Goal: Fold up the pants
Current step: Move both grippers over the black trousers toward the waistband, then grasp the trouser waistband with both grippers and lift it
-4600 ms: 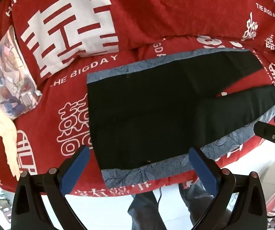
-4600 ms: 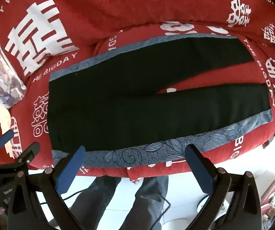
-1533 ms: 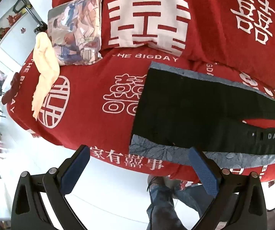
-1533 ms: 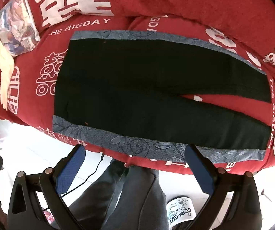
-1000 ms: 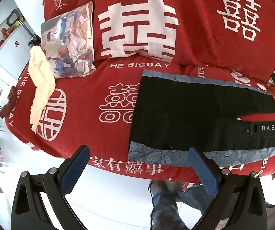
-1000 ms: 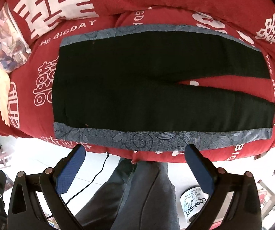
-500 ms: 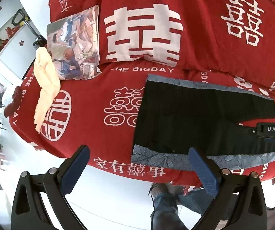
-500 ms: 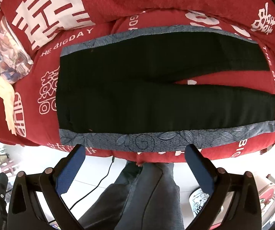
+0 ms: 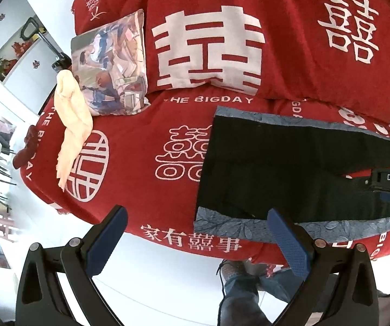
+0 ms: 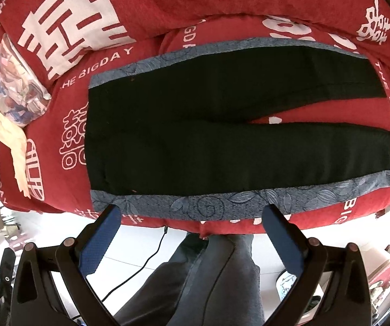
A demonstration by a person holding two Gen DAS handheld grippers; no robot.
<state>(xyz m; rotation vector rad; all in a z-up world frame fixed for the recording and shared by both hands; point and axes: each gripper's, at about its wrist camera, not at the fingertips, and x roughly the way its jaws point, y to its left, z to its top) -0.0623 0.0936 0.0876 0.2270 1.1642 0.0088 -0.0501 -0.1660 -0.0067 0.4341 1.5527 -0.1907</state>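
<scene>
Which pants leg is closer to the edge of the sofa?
The lower leg of the black pants with blue flowered side stripes; its stripe runs along the red sofa cover's front edge, unlike the upper leg.

red sofa cover (image 9: 129,141), picture cushion (image 9: 110,65), yellow cloth (image 9: 71,119)

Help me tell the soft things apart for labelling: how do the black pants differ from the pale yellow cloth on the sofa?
The black pants lie spread flat, legs apart, on the seat; the pale yellow cloth is bunched and draped by the printed pillow. The pants are dark with blue-grey patterned side bands; the cloth is plain. The pants look far larger. Both rest on the red sofa cover, ungripped.
</scene>
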